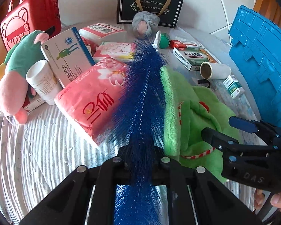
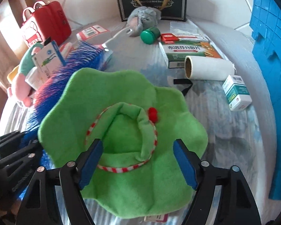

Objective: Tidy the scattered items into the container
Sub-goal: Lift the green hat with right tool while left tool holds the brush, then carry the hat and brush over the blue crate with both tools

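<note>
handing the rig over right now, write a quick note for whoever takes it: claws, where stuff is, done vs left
Left claw: shut on the blue brush, which lies over the pink tissue pack and beside the green hat.
Right claw: open, straddling the hat's crown, not gripping.
Blue crate: far right edge of the table; its inside is not visible.
Scattered: pig plush, white bottle, medicine boxes, lint roll, green cap, grey plush.
Done: nothing seen in the crate.
Left: brush, hat and the rest.
</note>
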Available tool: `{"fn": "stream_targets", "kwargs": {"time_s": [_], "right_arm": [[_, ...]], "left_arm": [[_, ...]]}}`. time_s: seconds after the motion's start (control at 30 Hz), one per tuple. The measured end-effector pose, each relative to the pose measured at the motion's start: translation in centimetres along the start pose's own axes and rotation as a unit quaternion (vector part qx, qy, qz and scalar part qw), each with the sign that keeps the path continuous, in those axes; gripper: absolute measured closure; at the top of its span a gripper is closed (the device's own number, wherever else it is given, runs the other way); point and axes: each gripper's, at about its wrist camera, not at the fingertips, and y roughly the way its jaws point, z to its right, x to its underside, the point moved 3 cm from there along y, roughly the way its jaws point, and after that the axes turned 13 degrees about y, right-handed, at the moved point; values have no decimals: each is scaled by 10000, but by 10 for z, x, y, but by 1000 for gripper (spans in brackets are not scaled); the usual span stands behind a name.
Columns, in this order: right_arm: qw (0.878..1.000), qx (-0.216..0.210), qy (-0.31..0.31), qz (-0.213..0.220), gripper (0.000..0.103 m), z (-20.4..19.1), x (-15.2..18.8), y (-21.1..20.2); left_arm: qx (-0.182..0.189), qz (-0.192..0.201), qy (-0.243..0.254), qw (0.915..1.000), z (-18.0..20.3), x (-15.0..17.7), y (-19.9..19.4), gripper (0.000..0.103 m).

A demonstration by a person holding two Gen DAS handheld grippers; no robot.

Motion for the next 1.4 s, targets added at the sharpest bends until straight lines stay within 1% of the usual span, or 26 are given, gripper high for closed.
{"fn": "stream_targets", "kwargs": {"time_s": [0.03, 0.1, 0.13, 0.17, 0.2, 0.23, 0.3, 0.4, 0.43, 0.5, 0.73, 0.9, 1.0, 1.13, 1.23, 1.33, 1.4], "right_arm": [[9999, 100, 29, -32, 23, 4, -2, 8], [9997, 137, 17, -183, 23, 9, -4, 28], [9996, 200, -14, -185, 26, 10, -4, 36], [9992, 350, -166, 46, 36, 7, -5, 36], [9987, 427, -237, 126, 51, 4, -7, 35], [9991, 353, -180, 147, 77, 3, -9, 32], [9998, 122, -12, 170, 83, 5, -14, 22], [9992, -105, 60, 393, 85, 4, -20, -5], [9985, -203, 95, 491, 85, 3, -21, -17], [9969, -265, 87, 735, 85, -3, -26, -45], [9865, -230, 129, 1618, 85, -28, -45, -147], [9751, -118, 194, 2207, 85, -33, -44, -221], [9676, -43, 218, 2516, 85, -30, -45, -260], [9573, 90, 251, 2880, 85, -19, -50, -307], [9487, 202, 289, 3143, 85, -2, -58, -341], [9375, 371, 325, 3444, 85, 24, -68, -377], [9297, 450, 372, 3637, 85, 48, -74, -401]], "left_arm": [[15, 8, 7, 10000, 0, -1, 1, 93], [38, 19, 5, 10000, 2, -4, 5, 93], [51, 21, 15, 10000, 3, -5, 7, 93], [56, 32, 37, 10000, 4, -6, 8, 93], [60, 51, 61, 10000, 5, -7, 7, 93], [65, 83, 83, 9999, 6, -9, 4, 93], [70, 212, 93, 9997, 6, -14, -6, 93], [23, 477, 105, 9988, 4, -25, -31, 93], [29, 575, 106, 9983, 3, -29, -40, 93], [21, 786, 166, 9968, 4, -38, -62, 93], [34, 1470, 394, 9883, 17, -65, -145, 93], [84, 1841, 552, 9813, 33, -78, -196, 93], [111, 2103, 630, 9755, 46, -85, -224, 93], [200, 2455, 749, 9663, 71, -100, -259, 93], [327, 2654, 835, 9600, 99, -113, -278, 93], [414, 2858, 971, 9525, 138, -130, -295, 93], [440, 3001, 1093, 9466, 171, -144, -305, 93]]}}
